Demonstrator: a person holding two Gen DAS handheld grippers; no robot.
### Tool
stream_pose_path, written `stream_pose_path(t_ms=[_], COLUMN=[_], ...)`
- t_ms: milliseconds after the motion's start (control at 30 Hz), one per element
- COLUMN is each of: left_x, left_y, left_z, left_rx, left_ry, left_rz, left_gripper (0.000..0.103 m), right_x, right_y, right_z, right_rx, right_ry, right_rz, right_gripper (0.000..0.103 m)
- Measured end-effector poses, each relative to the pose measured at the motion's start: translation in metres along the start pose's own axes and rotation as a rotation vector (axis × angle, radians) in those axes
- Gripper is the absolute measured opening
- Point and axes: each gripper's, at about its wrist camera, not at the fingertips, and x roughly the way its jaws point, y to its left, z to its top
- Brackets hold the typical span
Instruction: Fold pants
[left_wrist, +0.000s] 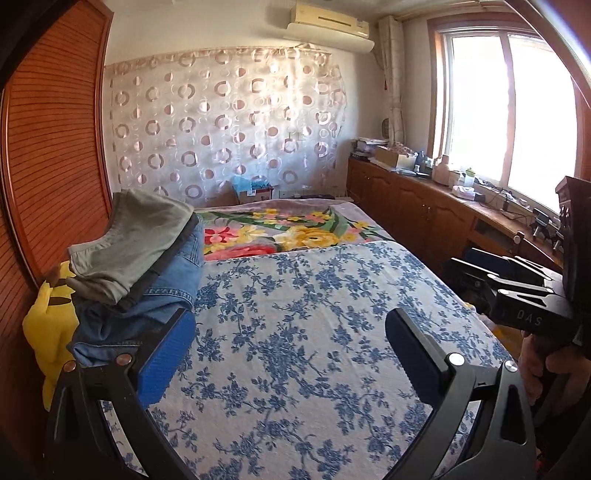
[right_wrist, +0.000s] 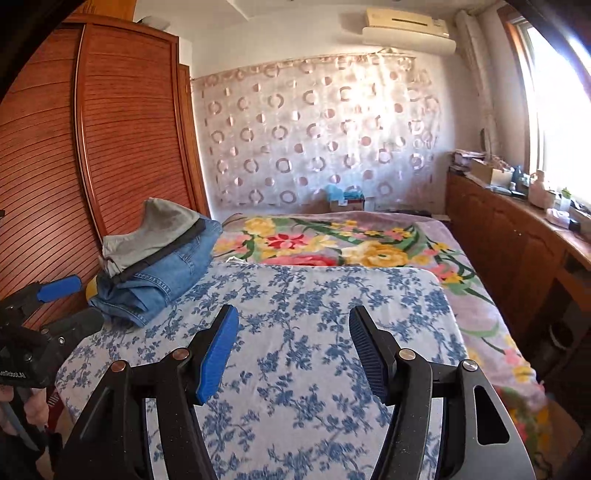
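From the left wrist view, the left claw (left_wrist: 290, 350) stands wide apart over the blue-flowered sheet (left_wrist: 295, 295) with nothing between its pads. Its left pad (left_wrist: 166, 354) sits just beside the bottom of the stack of folded pants (left_wrist: 147, 273), which lies at the bed's left edge against the wooden wardrobe (left_wrist: 55, 147): a grey-green pair (left_wrist: 136, 240) on top, something dark under it, blue jeans (left_wrist: 170, 284) below. A yellow soft toy (left_wrist: 51, 317) is wedged beside the stack. At the right edge the right claw (left_wrist: 491, 273) shows, pointing inward, gripped by a hand (left_wrist: 543, 369). From the right wrist view, the right claw (right_wrist: 293, 350) is likewise parted and empty above the bare sheet, and the stack (right_wrist: 162, 258) sits well to its left; the left claw (right_wrist: 70, 299) appears beside the jeans. No unfolded pair shows in either view. The risk I judge is a sideways sweep of the left claw: a pad catching the jeans could tip the leaning stack or undo its folds.
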Motion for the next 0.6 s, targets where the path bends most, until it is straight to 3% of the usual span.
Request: stream_pose_path(t_ms=[600], left_x=[-0.034], left_y=[-0.007], left_z=[-0.004], left_rx=[-0.016], left_ry=[-0.043], left_rz=[0.043], left_gripper=[0.103], right_x=[-0.026], right_y=[0.006], right_z=[-0.025], right_rx=[0.015], right_ry=[-0.056], right_rz=[-0.026], right_gripper=[0.064])
